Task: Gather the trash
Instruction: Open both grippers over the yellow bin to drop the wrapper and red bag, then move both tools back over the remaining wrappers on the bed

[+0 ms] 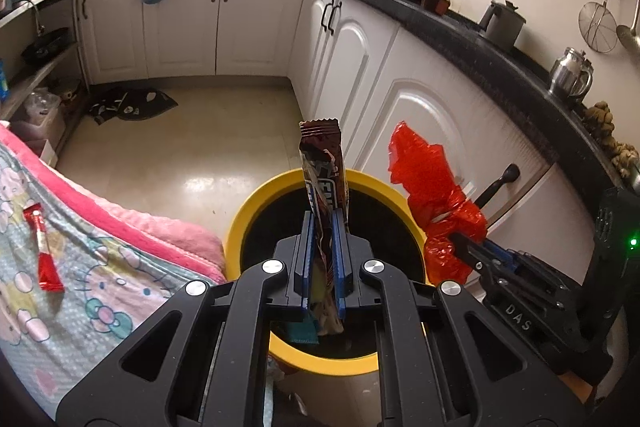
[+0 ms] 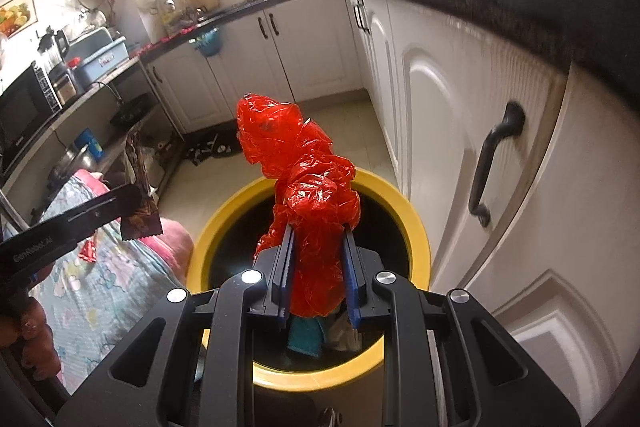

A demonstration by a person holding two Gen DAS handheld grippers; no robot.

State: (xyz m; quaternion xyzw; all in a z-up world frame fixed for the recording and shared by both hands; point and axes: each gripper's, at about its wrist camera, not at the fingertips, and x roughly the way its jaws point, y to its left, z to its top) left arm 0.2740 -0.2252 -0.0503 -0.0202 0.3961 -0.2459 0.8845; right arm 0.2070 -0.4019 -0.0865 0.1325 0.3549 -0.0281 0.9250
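Nearest the left wrist camera, the left gripper (image 1: 322, 227) is seen with its jaws pinched on a brown snack wrapper (image 1: 322, 167), whose long axis stands upright and runs out along the fingers, its crimped end uppermost. Directly beneath and just ahead of those jaws the yellow bin (image 1: 256, 203) is found, its dark mouth open, with some teal and pale scraps already lying inside. The right gripper (image 2: 318, 255) is held beside it over the same opening, its jaws pressed on a crumpled red plastic bag (image 2: 308, 187) that bulges above the fingers.

The relation that matters is vertical — both pieces hang over the bin mouth rather than beside it, so a release is judged to be all that the coming move calls for. Neither hand seems clearly nearer; the wrapper sits closer to the far rim, so it might catch there.

Further left, a red sachet (image 1: 46, 251) is left lying on the patterned blanket (image 1: 104, 267), well apart from both grippers — likely the next piece. Beyond, white cabinets (image 1: 256, 23) are seen.
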